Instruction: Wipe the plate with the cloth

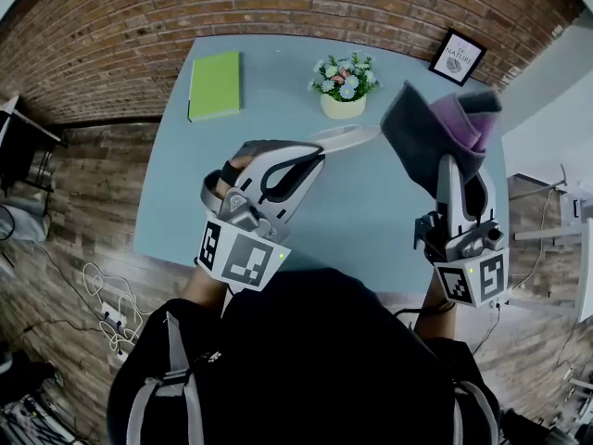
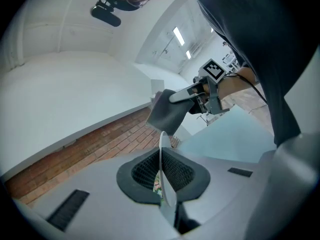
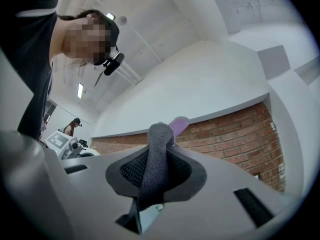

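Plate (image 1: pixel 346 135) first, over on the left: pinched by the rim in the left gripper (image 1: pixel 310 156), jaws clamped tight on it, held up clear of the blue table (image 1: pixel 371 216) and turned edge-on. Further right, cloth (image 1: pixel 435 123), grey with a purple fold, bunched up and squeezed in the right gripper (image 1: pixel 454 170), raised right next to the plate. Touching or not, hard to call from up top.

Looks like the in-between step to me: both things in hand, no proper wiping contact yet. Next move, probably: bring the cloth across onto the plate's face and rub over it, keeping that rim grip firm to avoid any twisting or slipping. Might also need to roll the plate a bit to turn a flat side toward the cloth.

As for the views: head view gives the whole layout, plus a green book (image 1: pixel 215 83), a flower pot (image 1: pixel 344 86) and a framed picture (image 1: pixel 458 57) at the back, but no look at the pads. Left gripper view gives the thin plate edge (image 2: pixel 163 156) standing right between the ribbed pads (image 2: pixel 144 171), with the cloth (image 2: pixel 165 114) hanging beyond it. Right gripper view gives just the cloth (image 3: pixel 154 166) wedged between its pads, purple tip poking out on top, and no plate anywhere.
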Tool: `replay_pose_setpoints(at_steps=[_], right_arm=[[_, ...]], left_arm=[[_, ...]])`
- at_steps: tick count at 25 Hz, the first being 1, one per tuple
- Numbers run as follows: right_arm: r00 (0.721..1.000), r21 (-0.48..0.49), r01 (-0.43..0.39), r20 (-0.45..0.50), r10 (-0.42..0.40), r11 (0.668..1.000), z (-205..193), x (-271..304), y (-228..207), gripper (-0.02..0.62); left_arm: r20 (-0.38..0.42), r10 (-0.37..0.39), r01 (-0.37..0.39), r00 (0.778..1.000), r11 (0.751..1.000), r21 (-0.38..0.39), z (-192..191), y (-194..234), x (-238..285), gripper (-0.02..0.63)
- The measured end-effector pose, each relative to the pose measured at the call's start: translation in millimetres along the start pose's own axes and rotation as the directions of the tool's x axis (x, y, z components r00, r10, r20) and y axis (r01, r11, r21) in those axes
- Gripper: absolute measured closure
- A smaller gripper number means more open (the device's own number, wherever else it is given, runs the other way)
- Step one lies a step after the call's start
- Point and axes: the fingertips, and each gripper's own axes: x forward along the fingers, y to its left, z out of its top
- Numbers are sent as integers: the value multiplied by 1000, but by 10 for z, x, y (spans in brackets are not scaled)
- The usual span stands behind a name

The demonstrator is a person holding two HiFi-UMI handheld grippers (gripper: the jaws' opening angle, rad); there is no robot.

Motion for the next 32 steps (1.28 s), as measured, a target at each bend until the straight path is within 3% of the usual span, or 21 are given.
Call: replay_pose_setpoints(at_steps=[5,15,27,32], right_arm=[[999,11,29,-28,-29,1000,-111,-53,-41,535],[997,28,36,-68,-34,999,-284,-76,-7,535],[987,55,58,-151,-49,997,-572,-178,48,535],[984,61,73,-166,-62,995,-618,-205,28,535]], left_arm=[[-7,12,-13,1000,995,-99,-84,29,17,588],[-39,-23,15,999,981,-196,-316,-136,80,588],[38,-57,68,998,927,-369,-483,-299,111,588],[6,-81,76,997,897,-436,-677,-399,130,588]])
